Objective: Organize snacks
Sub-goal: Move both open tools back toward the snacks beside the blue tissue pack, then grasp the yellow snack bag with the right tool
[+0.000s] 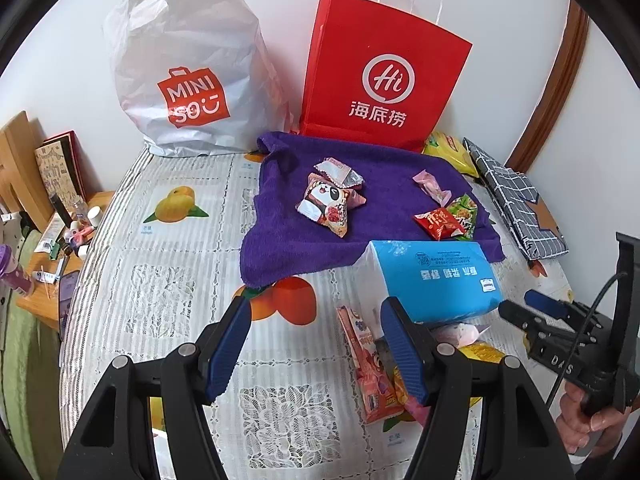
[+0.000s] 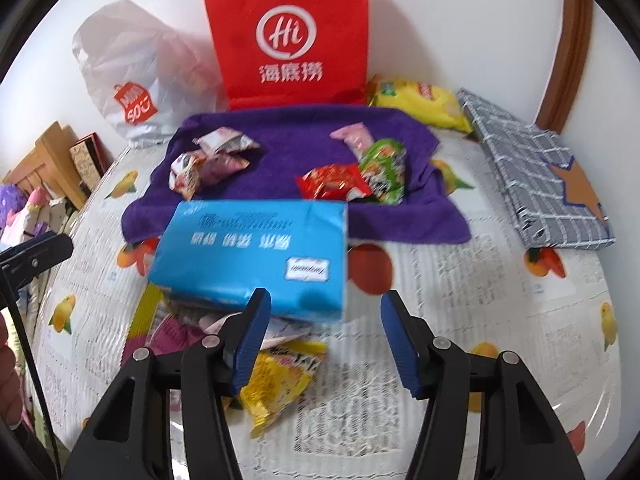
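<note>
Right wrist view: tissue pack (image 2: 248,256) hides snacks (image 2: 280,380).

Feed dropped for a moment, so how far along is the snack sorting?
Done: several snacks lie on the purple towel. In hand: nothing; left gripper and right gripper are open. Left: yellow packet and the packets beside the blue tissue pack.

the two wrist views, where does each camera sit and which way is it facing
Left wrist: on the left tool, angled down over the table at the purple towel; its open blue-padded fingers show, plus the right tool and a hand.
Right wrist: on the right tool, angled down at the blue tissue pack; its open fingers show, the left tool at the edge.
Shared: towel, tissue pack, red paper bag.
</note>
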